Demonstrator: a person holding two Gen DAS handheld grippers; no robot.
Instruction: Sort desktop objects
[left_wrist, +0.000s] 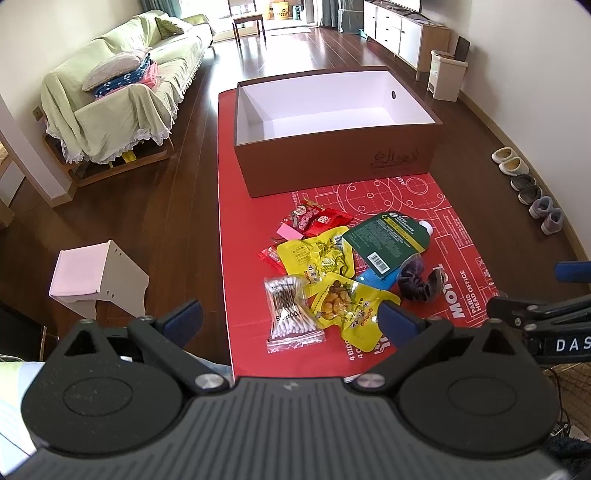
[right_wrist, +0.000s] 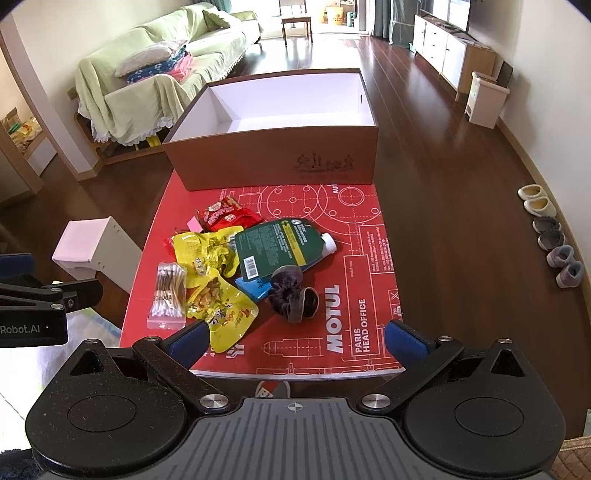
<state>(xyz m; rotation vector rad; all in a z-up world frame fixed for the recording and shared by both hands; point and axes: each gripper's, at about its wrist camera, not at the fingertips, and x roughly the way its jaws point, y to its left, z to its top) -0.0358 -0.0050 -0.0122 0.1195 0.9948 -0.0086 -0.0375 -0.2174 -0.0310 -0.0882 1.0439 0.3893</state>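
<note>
Fingers of left gripper (left_wrist: 291, 319) and right gripper (right_wrist: 295, 336) being held wide apart, empty, short of box (left_wrist: 332, 162); cotton swabs (left_wrist: 291, 310) best pinched by bag edge first.

I'm seeing bare red mat (right_wrist: 332, 206) lying between the open brown box (right_wrist: 280, 155) and the pile, so a gripper is getting room to pass there. The mat's right part is also lying clear. The green pouch (right_wrist: 277, 243), dark scrunchie (right_wrist: 293, 295), yellow snack packs (right_wrist: 218, 306) and cotton swab bag (right_wrist: 168, 295) are crowding the near left, overlapping one another. The box's near wall is standing in the way of any low approach
</note>
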